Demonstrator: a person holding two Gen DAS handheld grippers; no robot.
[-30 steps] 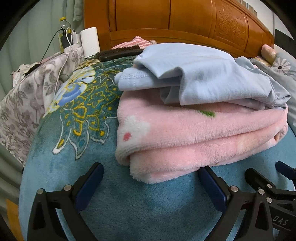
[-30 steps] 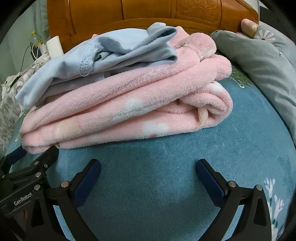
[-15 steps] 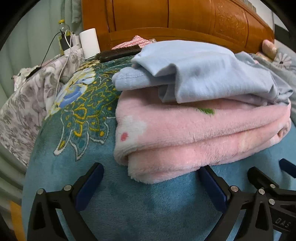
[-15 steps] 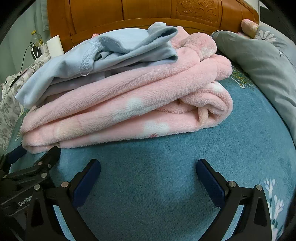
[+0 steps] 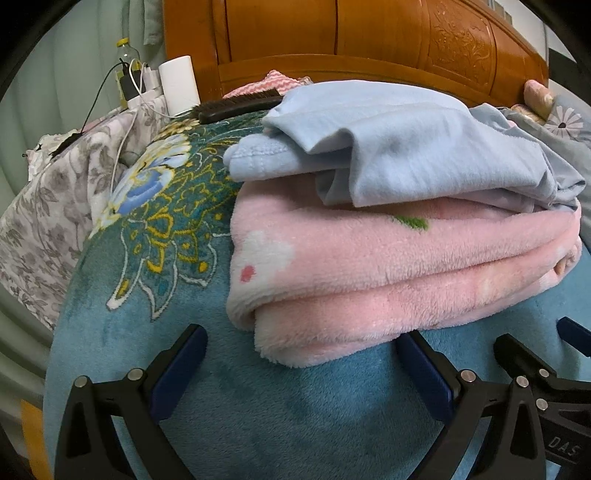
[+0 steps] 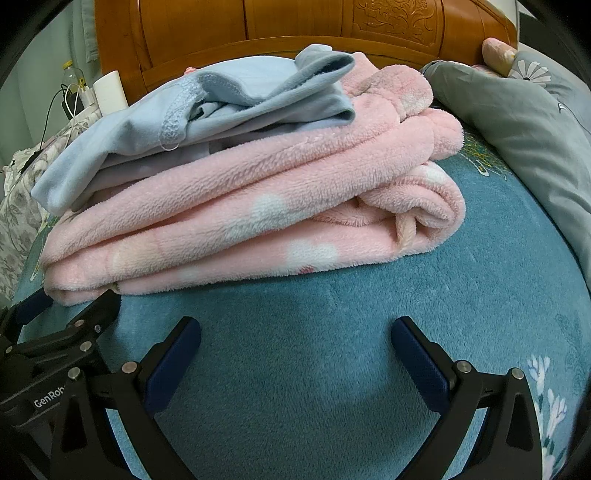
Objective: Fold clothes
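Note:
A folded pink fleece garment (image 5: 388, 273) (image 6: 240, 221) with white spots lies on the teal bed blanket (image 5: 295, 417) (image 6: 314, 332). A folded light blue garment (image 5: 399, 147) (image 6: 221, 99) rests on top of it. My left gripper (image 5: 301, 347) stands open at the pile's near left corner, the pink edge lying just between its fingertips. My right gripper (image 6: 295, 332) is open over bare blanket, a short way in front of the pile, holding nothing. Each view shows the other gripper at its side edge.
A carved wooden headboard (image 5: 369, 33) stands behind the pile. A black brush (image 5: 240, 105), a white roll (image 5: 181, 85), a bottle and charger cables sit at the back left. A grey quilt (image 6: 524, 122) lies on the right, floral fabric (image 5: 48, 206) on the left.
Both grippers stay open and nearly still. The left view has shifted slightly, with the pile a touch closer to its fingers.

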